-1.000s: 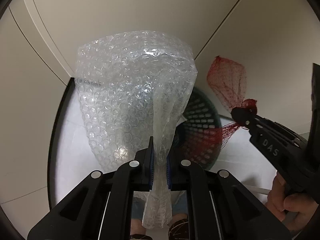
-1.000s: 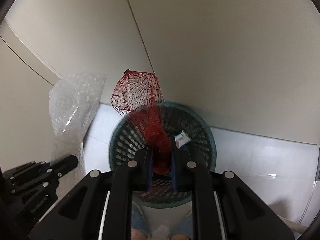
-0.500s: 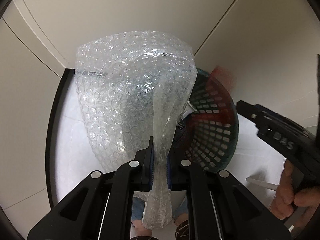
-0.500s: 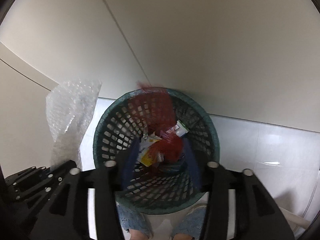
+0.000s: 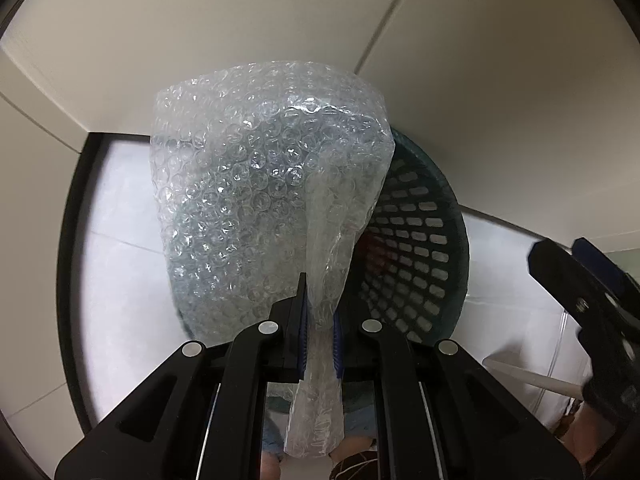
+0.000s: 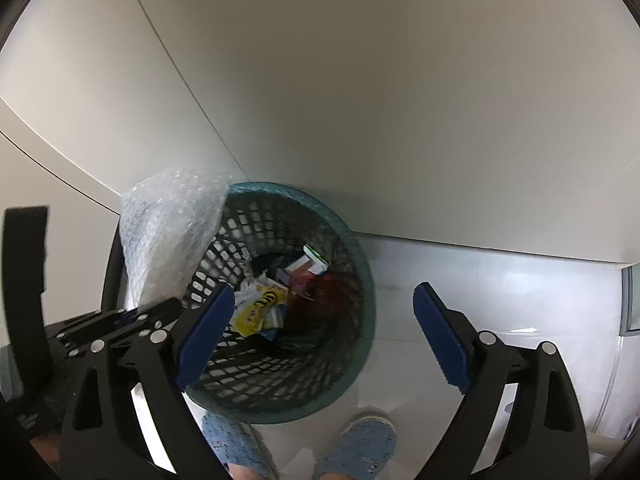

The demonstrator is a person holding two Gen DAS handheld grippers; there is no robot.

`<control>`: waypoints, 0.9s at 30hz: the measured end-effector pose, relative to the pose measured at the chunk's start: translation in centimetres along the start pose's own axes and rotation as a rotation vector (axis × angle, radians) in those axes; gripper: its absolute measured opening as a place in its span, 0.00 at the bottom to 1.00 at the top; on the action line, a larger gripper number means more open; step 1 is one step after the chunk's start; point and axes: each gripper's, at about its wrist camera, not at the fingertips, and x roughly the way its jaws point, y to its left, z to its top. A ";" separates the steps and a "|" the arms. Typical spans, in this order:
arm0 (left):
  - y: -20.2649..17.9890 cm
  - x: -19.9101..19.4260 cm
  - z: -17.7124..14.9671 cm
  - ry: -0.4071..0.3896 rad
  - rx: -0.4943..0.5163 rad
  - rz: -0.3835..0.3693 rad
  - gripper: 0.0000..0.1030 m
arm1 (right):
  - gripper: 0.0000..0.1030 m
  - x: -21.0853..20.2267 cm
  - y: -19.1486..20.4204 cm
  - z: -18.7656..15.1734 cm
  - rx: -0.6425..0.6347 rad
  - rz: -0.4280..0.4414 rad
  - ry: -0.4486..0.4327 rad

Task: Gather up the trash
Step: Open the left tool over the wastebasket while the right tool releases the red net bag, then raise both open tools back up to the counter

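Looking down at the basket: green mesh basket point(image 6: 348, 248) on the floor.
Left gripper point(image 5: 319, 322): jaws clenched on bubble wrap point(image 5: 264, 184), over the basket's rim.
Right gripper point(image 6: 320, 332): jaws just opened, nothing between them, above the basket.
Red net point(image 6: 320, 292): inside the basket among wrappers.

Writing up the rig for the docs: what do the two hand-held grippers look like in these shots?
Both match: the left hand-held gripper and right hand-held gripper have matte black angular linkage arms with round silver pivot pins, and flat blue ribbed pads on the fingers. No cables show. The person wears blue slippers.
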 end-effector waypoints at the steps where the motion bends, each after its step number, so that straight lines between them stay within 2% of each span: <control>1: -0.2 0.4 0.0 0.010 0.007 -0.003 0.09 | 0.84 -0.1 -0.2 0.0 0.001 -0.001 -0.001; 5: -0.3 1.4 0.3 0.029 0.013 -0.025 0.10 | 0.84 -0.2 -1.0 0.3 0.003 -0.006 0.004; 8: -0.3 1.4 0.2 0.039 0.024 -0.029 0.16 | 0.84 -0.6 -1.3 0.5 -0.003 -0.008 0.008; 12: -0.1 0.5 0.0 0.031 0.042 -0.027 0.48 | 0.84 -0.7 -1.2 1.0 -0.003 -0.010 -0.005; 14: 0.1 0.1 -0.1 0.026 0.034 -0.034 0.53 | 0.84 -0.8 -1.2 1.2 -0.003 -0.008 -0.008; 16: 0.6 -0.5 -0.2 0.020 0.027 -0.027 0.66 | 0.84 -0.8 -1.0 1.3 -0.007 -0.008 -0.012; 24: 2.9 -4.5 -1.0 -0.041 -0.016 -0.018 0.92 | 0.84 -2.3 -0.2 1.6 -0.017 -0.004 -0.026; 27: 3.1 -6.0 -1.1 -0.064 -0.017 -0.004 0.94 | 0.85 -4.0 0.2 1.9 -0.025 -0.003 -0.040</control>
